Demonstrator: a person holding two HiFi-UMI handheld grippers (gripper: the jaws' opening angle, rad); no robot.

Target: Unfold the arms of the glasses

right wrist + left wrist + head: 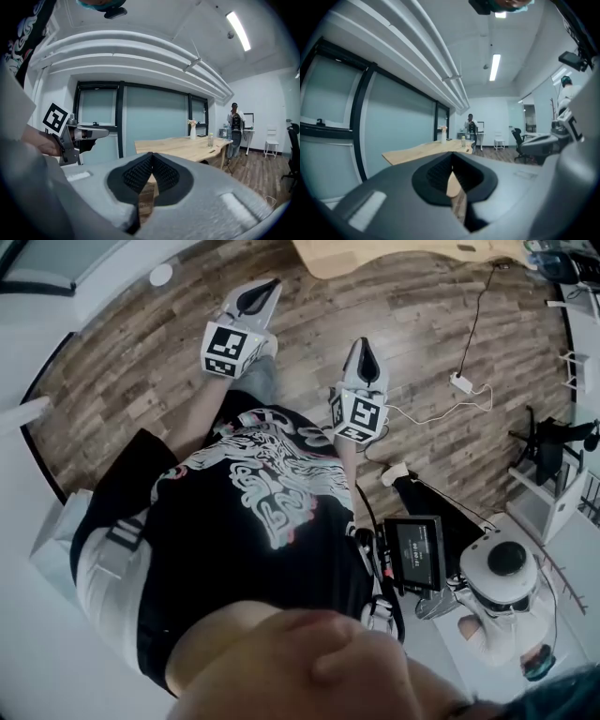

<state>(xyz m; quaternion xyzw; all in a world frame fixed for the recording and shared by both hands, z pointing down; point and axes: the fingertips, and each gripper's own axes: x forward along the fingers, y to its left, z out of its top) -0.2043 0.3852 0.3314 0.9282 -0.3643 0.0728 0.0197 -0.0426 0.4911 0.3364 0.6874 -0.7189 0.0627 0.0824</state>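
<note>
Head view: the left gripper [265, 289] and right gripper [363, 345] are held out over the wood floor [422, 324], both well short of the counter [375, 254]. The glasses show nowhere here.

Left gripper view: jaws pressed together, nothing between them. The counter [424, 151] lies far ahead, with no glasses discernible on it.

Right gripper view: jaws likewise together and empty, with a bottle [210, 139] on the distant counter.
</note>
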